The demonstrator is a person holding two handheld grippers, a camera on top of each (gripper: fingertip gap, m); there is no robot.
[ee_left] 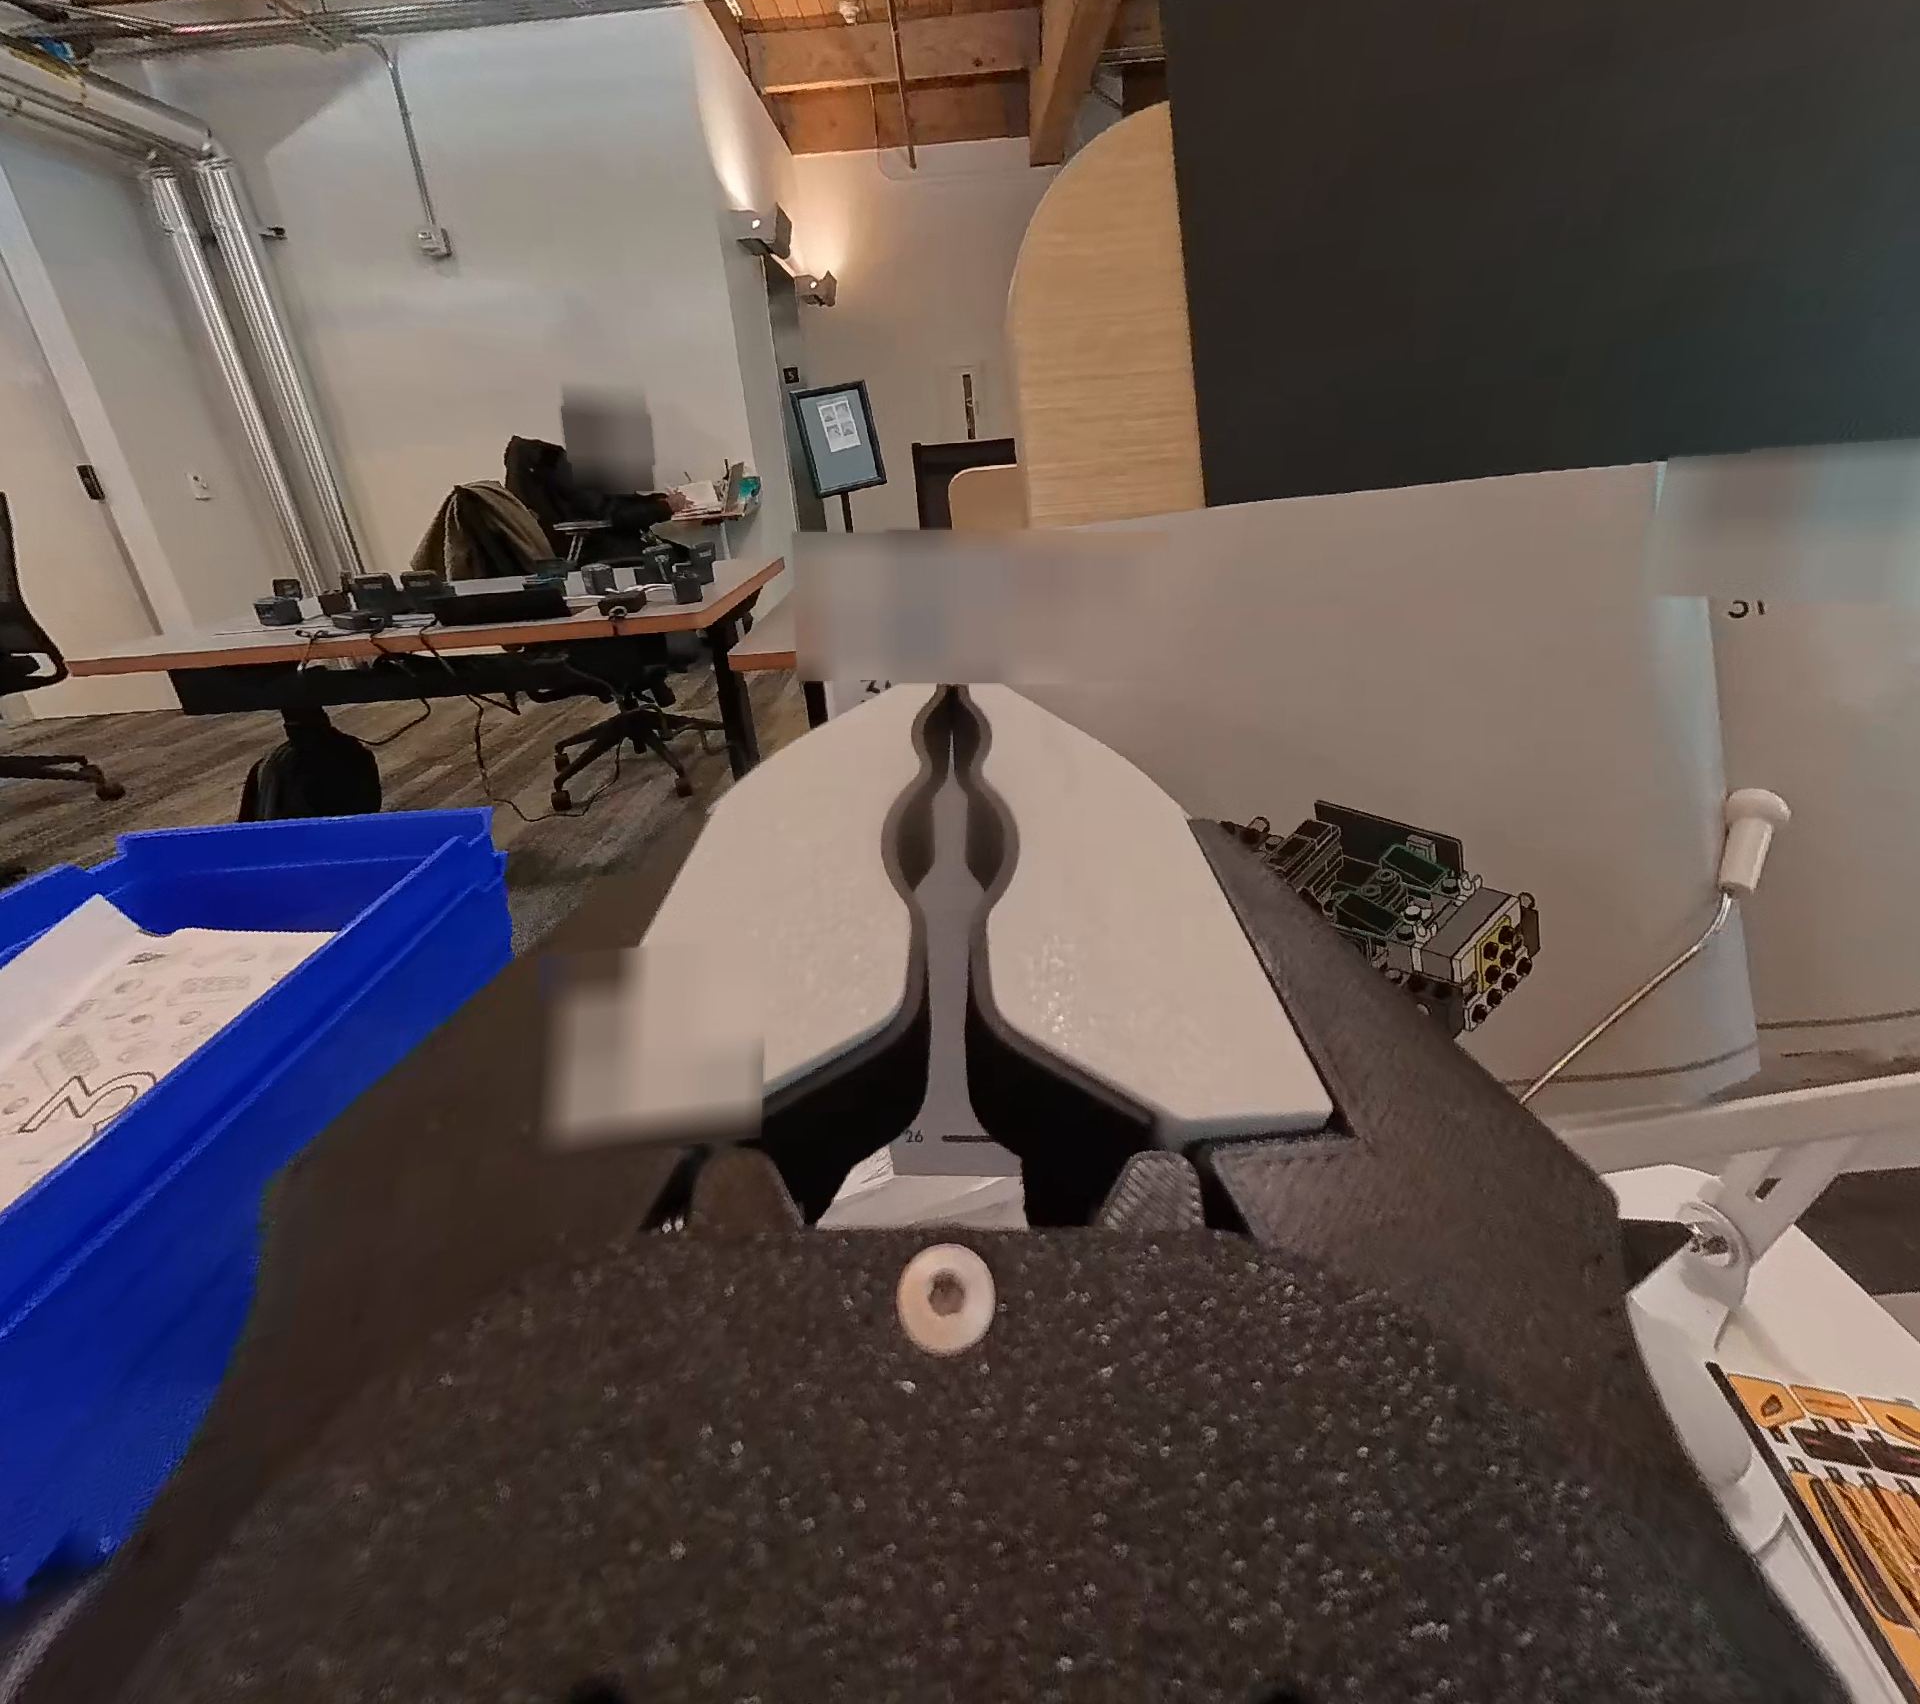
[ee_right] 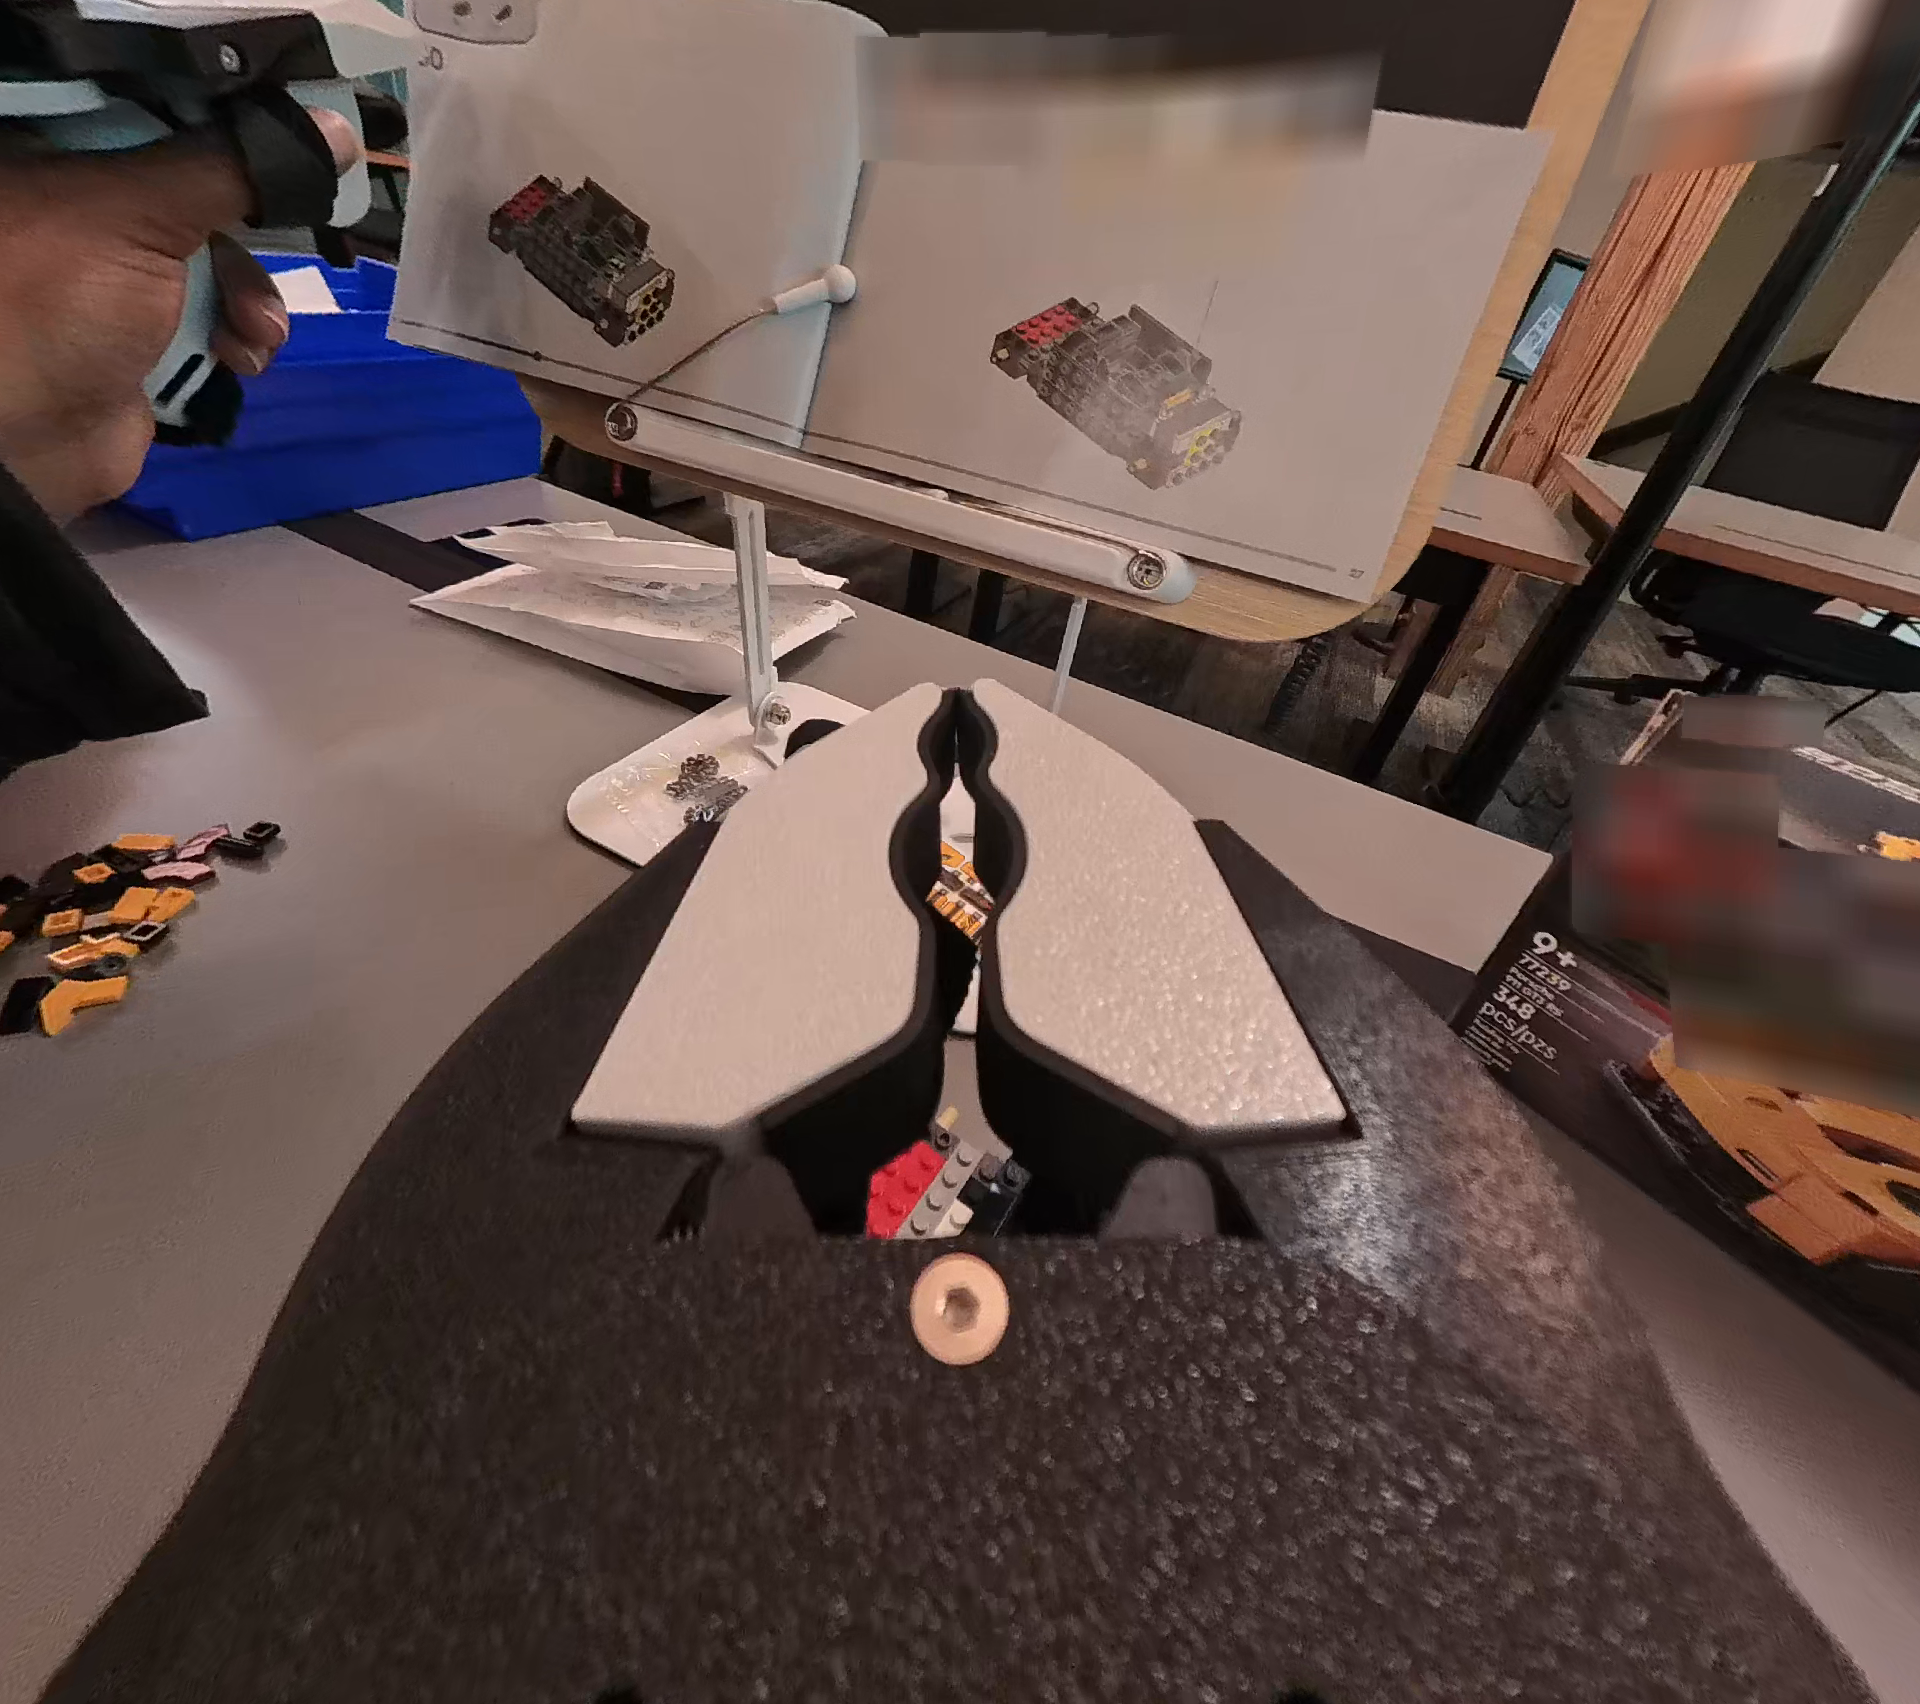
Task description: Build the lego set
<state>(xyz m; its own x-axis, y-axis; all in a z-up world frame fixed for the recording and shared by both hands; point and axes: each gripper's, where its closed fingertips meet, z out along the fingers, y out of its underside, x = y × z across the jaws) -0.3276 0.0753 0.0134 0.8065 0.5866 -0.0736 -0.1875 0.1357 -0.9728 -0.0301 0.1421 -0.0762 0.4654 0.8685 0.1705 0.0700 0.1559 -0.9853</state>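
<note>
The instruction booklet [ee_right: 1143,283] stands open on a white stand [ee_right: 894,501], showing pictures of a dark model. My left gripper [ee_left: 948,700] is shut, its tips in front of the left page [ee_left: 1351,698], near that page's top left corner. I cannot tell if it touches the paper. It also shows in the right wrist view [ee_right: 384,28], held by a hand [ee_right: 94,283]. My right gripper [ee_right: 954,700] is shut and empty, low over the table. Under it, a partly built model [ee_right: 925,1187] of red, grey and black bricks shows through the gap. Loose orange and black pieces [ee_right: 94,916] lie at the left.
Blue bins [ee_left: 208,1083] stand left of the booklet, with paper bags in them. More paper bags [ee_right: 644,605] lie behind the stand's base [ee_right: 634,807]. The set's box [ee_right: 1714,1114] is at the right. An orange sticker sheet [ee_left: 1849,1529] lies by the stand. A person sits at a far desk [ee_left: 416,636]. There is about 30 cm between the tips of the two grippers. To the partly built model [ee_right: 925,1187]: right tips about 15 cm, left tips about 40 cm.
</note>
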